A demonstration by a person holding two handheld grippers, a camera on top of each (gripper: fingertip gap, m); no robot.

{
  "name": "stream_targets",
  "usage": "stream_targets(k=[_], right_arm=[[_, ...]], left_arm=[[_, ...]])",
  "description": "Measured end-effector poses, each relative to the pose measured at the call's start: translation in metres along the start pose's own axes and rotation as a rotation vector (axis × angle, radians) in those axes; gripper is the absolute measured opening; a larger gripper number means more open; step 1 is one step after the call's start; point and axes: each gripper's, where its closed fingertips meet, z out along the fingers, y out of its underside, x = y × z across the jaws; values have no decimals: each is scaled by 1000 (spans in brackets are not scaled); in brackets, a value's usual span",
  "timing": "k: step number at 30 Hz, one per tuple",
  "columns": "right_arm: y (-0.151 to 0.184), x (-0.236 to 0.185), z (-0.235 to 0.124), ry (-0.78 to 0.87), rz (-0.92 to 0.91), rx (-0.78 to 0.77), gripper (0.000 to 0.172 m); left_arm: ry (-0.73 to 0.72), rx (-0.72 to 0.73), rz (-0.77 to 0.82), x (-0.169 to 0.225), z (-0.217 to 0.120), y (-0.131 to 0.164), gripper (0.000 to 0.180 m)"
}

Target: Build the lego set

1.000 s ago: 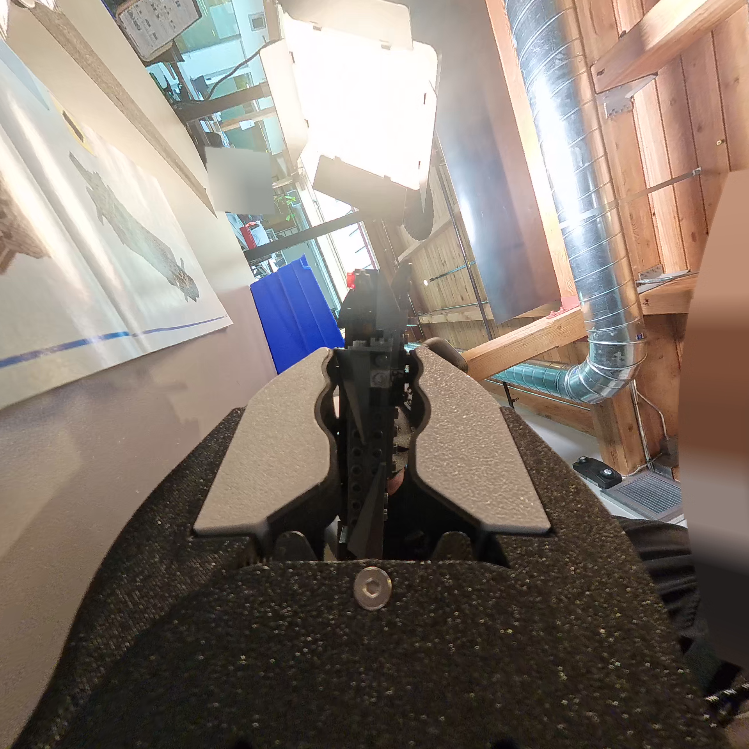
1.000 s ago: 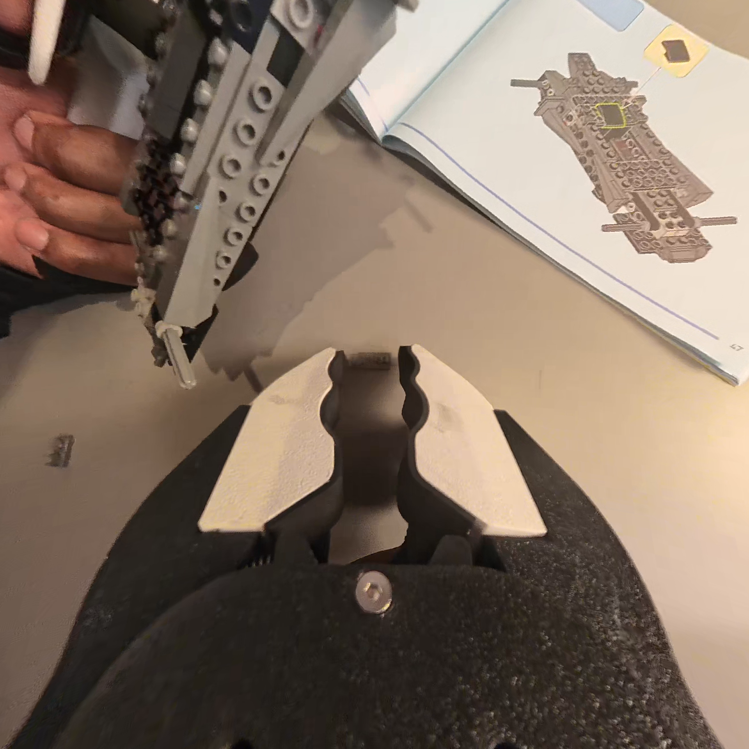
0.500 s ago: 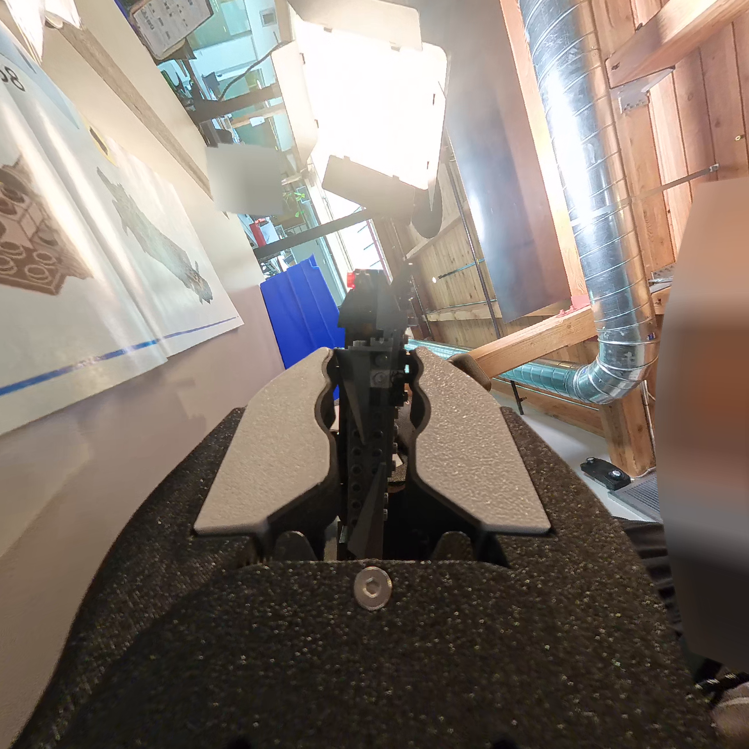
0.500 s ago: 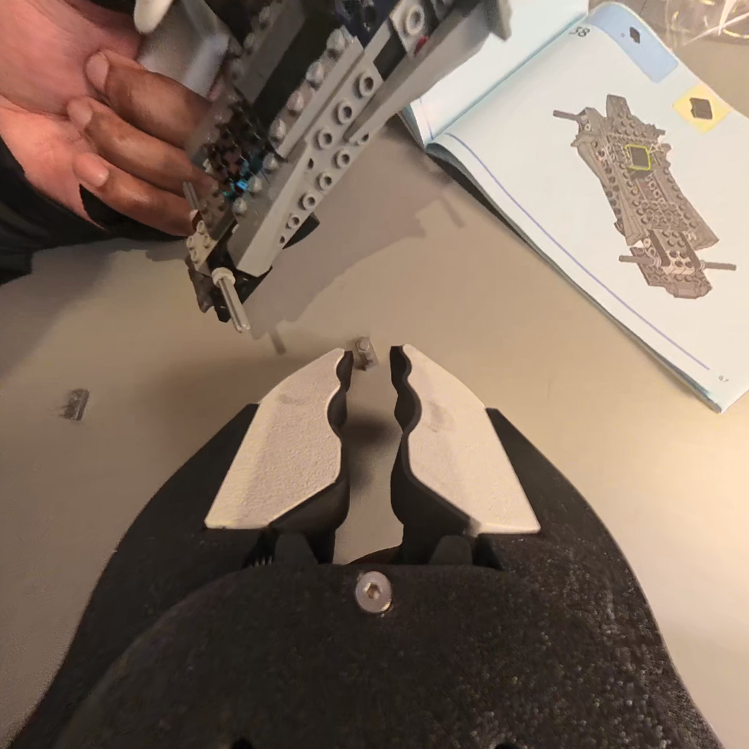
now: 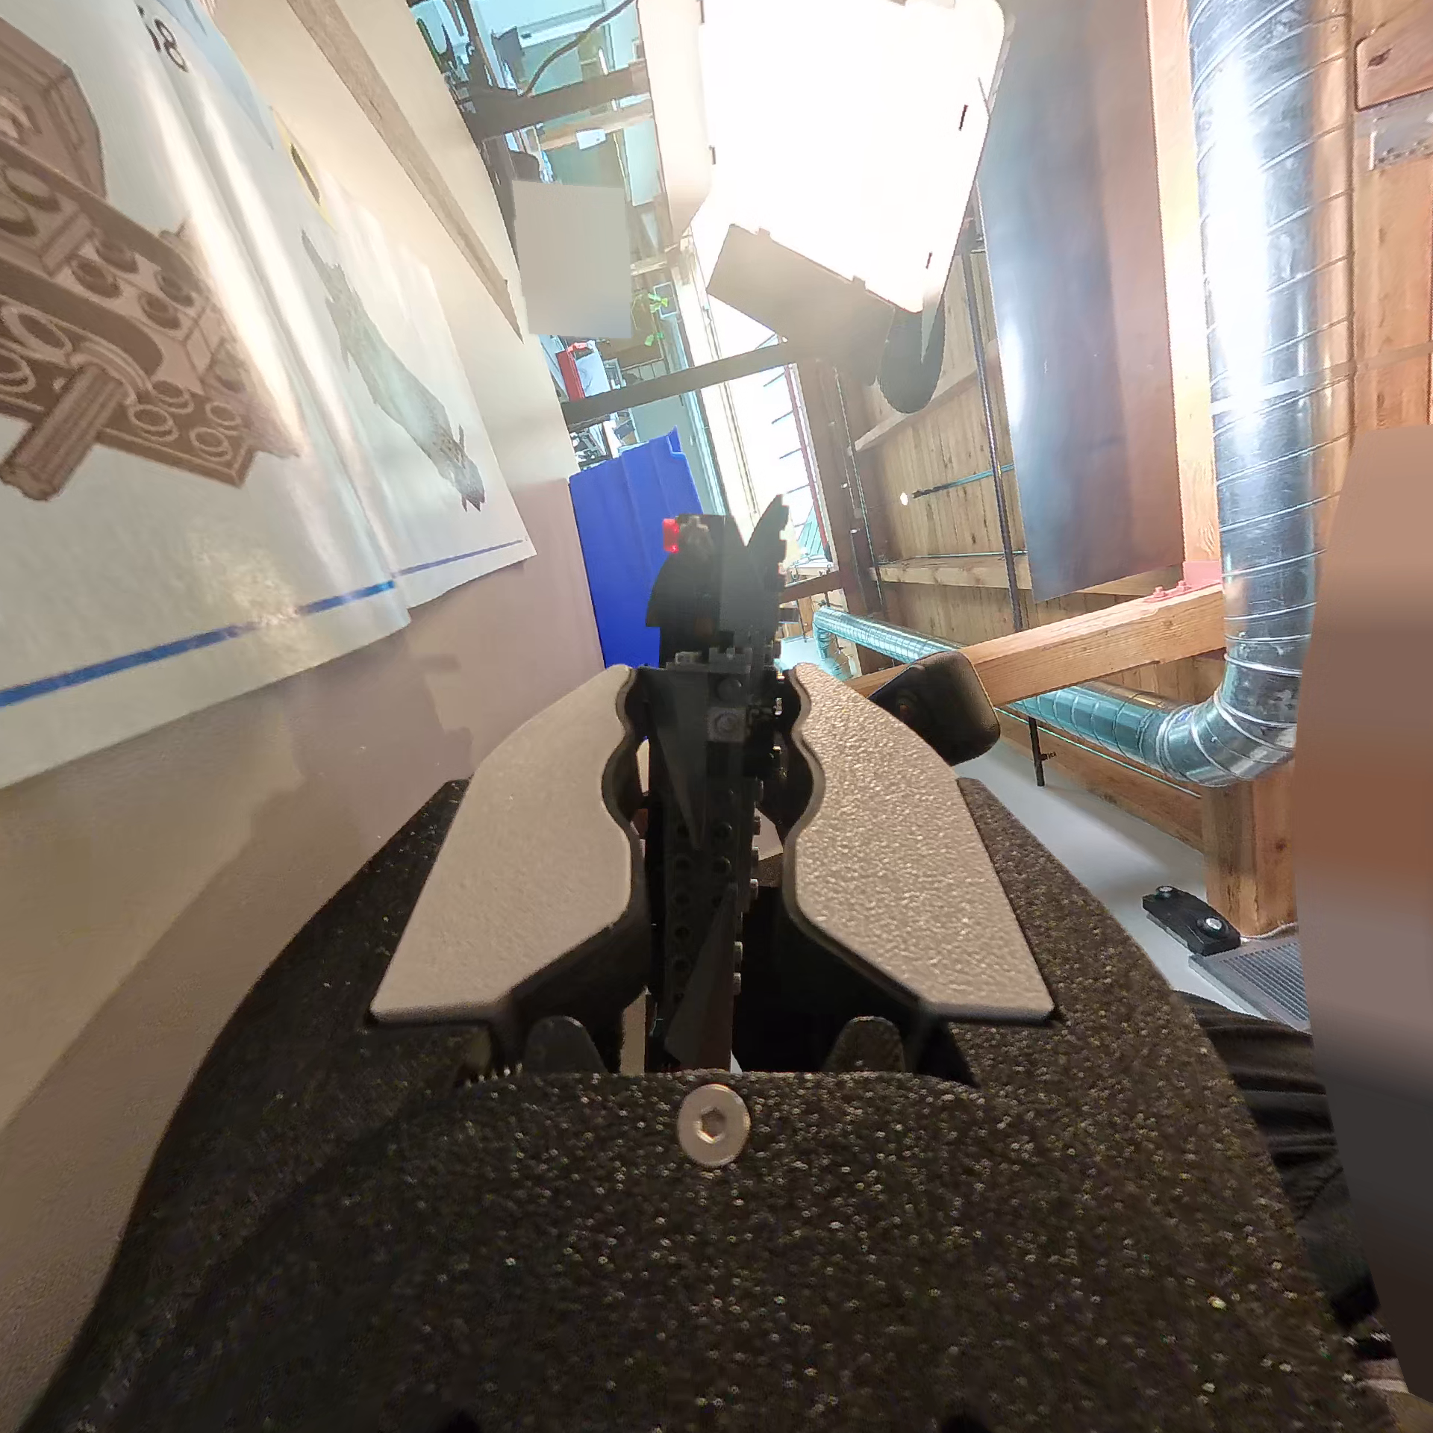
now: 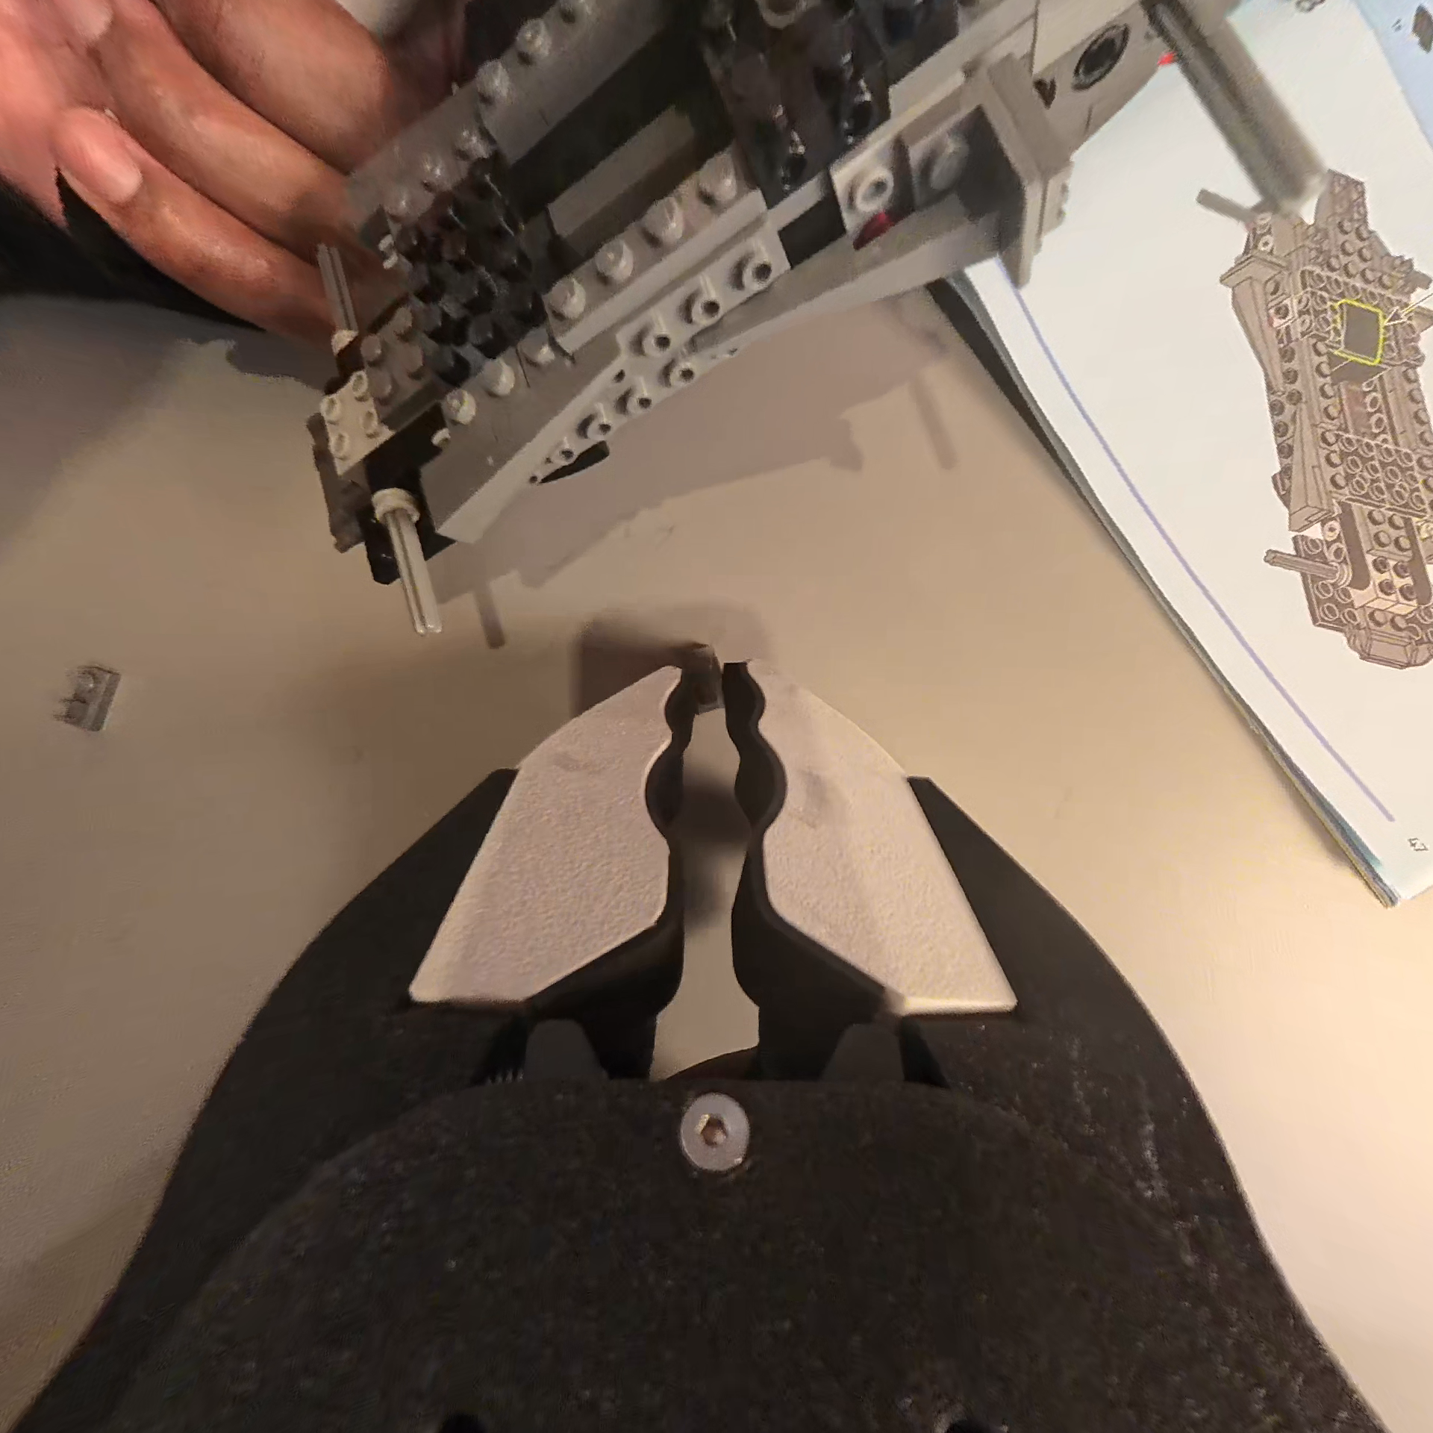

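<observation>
My left gripper [image 5: 709,721] is shut on a grey and black brick model [image 5: 709,775] that stands edge-on between its fingers and juts out past the tips. The same brick model [image 6: 620,295] shows in the right wrist view at the upper left, held above the table beside a person's hand [image 6: 194,155]. My right gripper [image 6: 704,694] is low over the beige table [image 6: 930,620] and is shut on a small grey brick piece [image 6: 704,690] at its fingertips.
An open instruction booklet [image 6: 1241,465] lies at the right of the table; it also shows in the left wrist view [image 5: 194,426]. A small grey plate piece [image 6: 89,698] lies at the left. A blue bin [image 5: 636,543], a bright lamp panel and a metal duct lie beyond. Tip to tip, the grippers are about 11 centimetres apart.
My right gripper's fingers have closed in steps onto the small grey piece on the table. The brick model in my left gripper has swung nearer and more level over the table.
</observation>
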Motion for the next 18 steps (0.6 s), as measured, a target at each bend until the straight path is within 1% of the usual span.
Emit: stream_targets(k=[5, 12, 18], right_arm=[[0, -3, 2, -8, -18, -15, 4], [-3, 1, 2, 12, -17, 11, 2], [-11, 4, -8, 36, -11, 57, 2]], left_arm=[[-4, -1, -4, -1, -1, 0, 34], [2, 2, -7, 0, -1, 0, 34], [2, 1, -6, 0, -1, 0, 34]])
